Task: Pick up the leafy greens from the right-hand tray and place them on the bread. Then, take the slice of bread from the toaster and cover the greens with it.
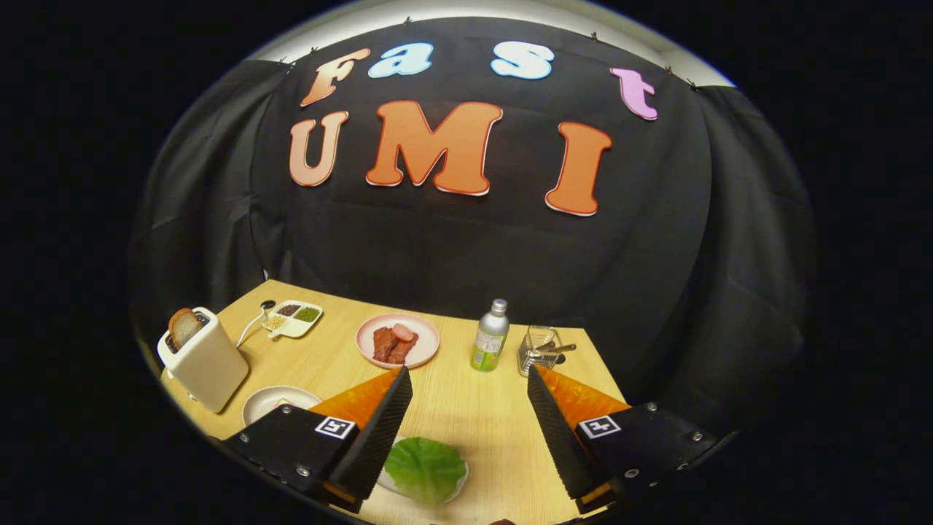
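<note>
Leafy greens, a single flat green lettuce leaf (424, 468), are lying on a small white tray (458, 483) near the front of the pale wooden bench (466, 408), low between my two fingers and closer to the left one. I am holding the claw (470, 383) above the bench with its fingers standing wide apart and gripping nothing; the leaf is sitting below them, and I cannot tell whether the left finger is touching it. A slice of browned bread (184, 325) is poking up out of the slot of the cream-white boxy toaster (204, 363), which is standing at the far left of the bench, its white cord (250, 325) trailing behind. Just beside the toaster, partly hidden behind my left finger, a round white plate (271, 399) is resting. Beyond the fingers, a pink round plate (398, 340) is carrying reddish slices of meat (393, 343). Left of it, a white divided dish (293, 318) is holding small portions of dark, green and pale toppings. A silver bottle with a green label (490, 337) is standing upright right of the pink plate, and a wire metal basket (541, 350) is sitting just beyond my right finger.
</note>
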The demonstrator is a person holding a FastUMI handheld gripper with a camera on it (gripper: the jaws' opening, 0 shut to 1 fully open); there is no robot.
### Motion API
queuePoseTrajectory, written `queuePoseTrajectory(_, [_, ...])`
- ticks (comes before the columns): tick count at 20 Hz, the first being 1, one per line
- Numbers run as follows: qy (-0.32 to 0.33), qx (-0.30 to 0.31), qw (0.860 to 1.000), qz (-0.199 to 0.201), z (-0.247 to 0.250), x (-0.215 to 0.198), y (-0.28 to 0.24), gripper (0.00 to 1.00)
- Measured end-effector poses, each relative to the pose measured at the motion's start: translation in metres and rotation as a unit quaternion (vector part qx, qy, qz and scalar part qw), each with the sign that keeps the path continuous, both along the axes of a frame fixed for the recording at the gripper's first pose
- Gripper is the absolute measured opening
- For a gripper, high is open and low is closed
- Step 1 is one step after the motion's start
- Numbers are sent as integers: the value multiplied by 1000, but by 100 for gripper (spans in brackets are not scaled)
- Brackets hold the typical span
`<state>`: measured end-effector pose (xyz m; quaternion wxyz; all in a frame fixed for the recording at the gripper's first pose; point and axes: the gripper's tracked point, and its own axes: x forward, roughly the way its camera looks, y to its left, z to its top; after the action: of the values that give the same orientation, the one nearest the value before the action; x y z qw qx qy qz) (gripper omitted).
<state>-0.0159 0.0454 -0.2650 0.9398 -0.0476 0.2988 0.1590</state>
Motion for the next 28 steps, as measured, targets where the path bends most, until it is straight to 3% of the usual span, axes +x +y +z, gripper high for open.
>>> queuePoseTrajectory(8, [140,-12,988,58,-91,-51,15,93])
queuePoseTrajectory(19, [289,-77,945,133,-191,-107,26,89])
queuePoseTrajectory(22, [328,-77,932,136,-207,-113,33,89])
queuePoseTrajectory(25, [384,-63,915,111,-224,-122,36,90])
queuePoseTrajectory(28, [393,-58,913,91,-232,-117,37,86])
